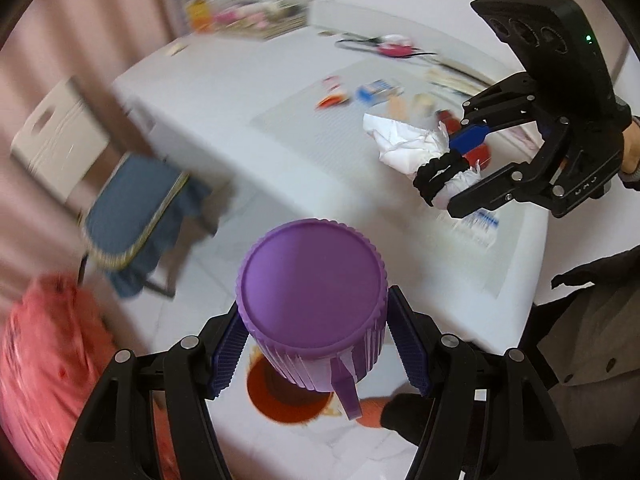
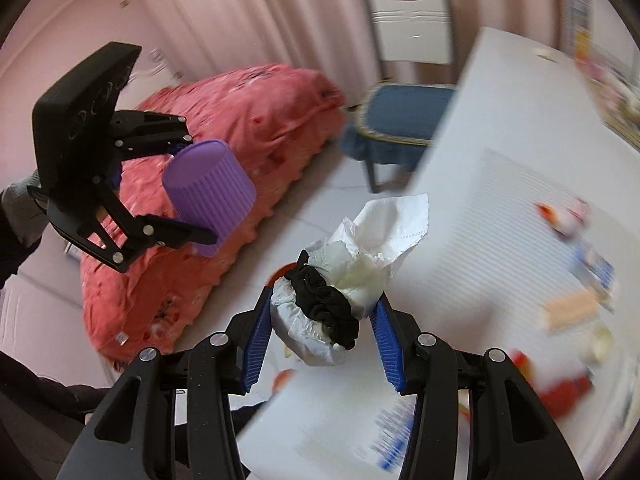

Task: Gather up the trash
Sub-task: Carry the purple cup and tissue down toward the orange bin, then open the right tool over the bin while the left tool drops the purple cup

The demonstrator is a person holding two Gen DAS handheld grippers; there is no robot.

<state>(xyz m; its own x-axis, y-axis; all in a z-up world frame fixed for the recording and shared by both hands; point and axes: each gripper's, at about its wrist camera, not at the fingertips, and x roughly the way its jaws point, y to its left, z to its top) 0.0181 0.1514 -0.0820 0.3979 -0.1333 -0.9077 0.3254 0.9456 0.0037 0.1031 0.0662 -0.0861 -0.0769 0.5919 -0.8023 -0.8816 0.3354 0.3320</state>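
Left gripper [image 1: 316, 356] clamps the upturned ribbed purple plastic cup [image 1: 314, 300]; right gripper [image 2: 324, 336] squeezes a crumpled white paper wad [image 2: 360, 264] wrapped in a black scrunchie [image 2: 326, 300].

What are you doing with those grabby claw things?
A person is tidying up with two hand-held grippers. The left gripper is clamped on a purple cup, held above an orange bin on the floor. The right gripper holds crumpled white paper with a black scrunchie.
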